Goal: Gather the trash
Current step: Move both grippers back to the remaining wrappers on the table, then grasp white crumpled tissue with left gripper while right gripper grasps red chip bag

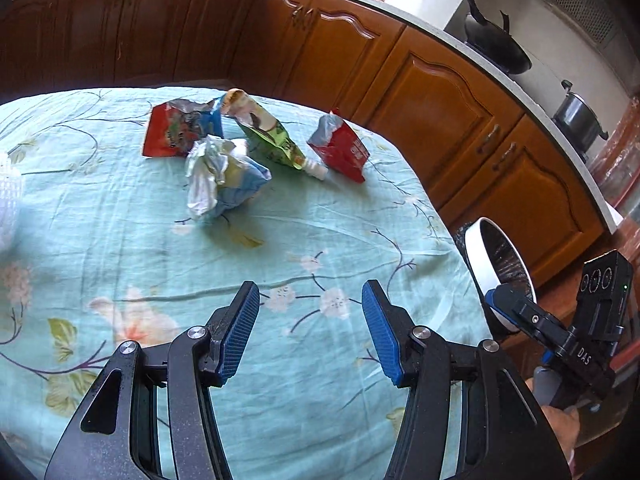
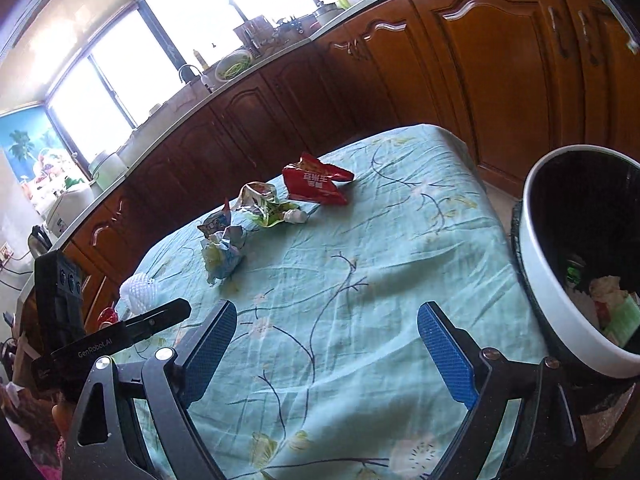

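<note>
Trash lies on a table with a teal floral cloth (image 1: 120, 240): a crumpled white and blue wrapper (image 1: 222, 178) (image 2: 224, 250), a green pouch (image 1: 266, 132) (image 2: 266, 208), a red and blue snack bag (image 1: 176, 128), a red packet (image 1: 344, 148) (image 2: 314, 182) and a small white bottle (image 1: 316, 170) (image 2: 296, 216). A white bin with a black liner (image 2: 560, 300) (image 1: 480, 256) stands by the table's right edge and holds some trash. My left gripper (image 1: 310, 330) is open and empty above the near cloth. My right gripper (image 2: 326, 354) is open and empty, just left of the bin.
Brown kitchen cabinets (image 1: 440, 92) and a counter run behind the table, with a wok (image 1: 496, 44) and a pot (image 1: 580, 116) on the stove. A white mesh object (image 2: 138, 290) sits at the table's left edge. The right gripper's body shows in the left wrist view (image 1: 560, 328).
</note>
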The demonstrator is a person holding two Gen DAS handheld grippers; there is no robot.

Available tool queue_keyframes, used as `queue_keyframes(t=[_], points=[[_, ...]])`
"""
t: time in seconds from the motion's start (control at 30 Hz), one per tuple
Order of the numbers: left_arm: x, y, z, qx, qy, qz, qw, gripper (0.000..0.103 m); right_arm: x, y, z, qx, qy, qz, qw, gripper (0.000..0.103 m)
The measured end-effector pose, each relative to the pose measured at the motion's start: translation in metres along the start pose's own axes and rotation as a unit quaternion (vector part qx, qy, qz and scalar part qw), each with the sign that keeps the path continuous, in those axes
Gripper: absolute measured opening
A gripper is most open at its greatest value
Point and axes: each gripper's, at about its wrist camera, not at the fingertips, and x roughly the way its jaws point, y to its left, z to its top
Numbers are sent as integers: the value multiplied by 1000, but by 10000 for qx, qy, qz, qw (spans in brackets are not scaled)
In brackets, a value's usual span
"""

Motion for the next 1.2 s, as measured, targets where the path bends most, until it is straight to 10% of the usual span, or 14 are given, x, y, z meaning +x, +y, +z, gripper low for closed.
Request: queue_keyframes(t=[0.97,1.1,1.2], points=[[49,54,71,-164,-7,351,9992,65,159,1,105,451,578,118,9972,99],[61,60,73,-232,87,298,9992,63,167,-2,102,440,688,72,9966,56],[64,61,72,-223,104,206,9995,55,159,2,95,295,606,53,9977,48]])
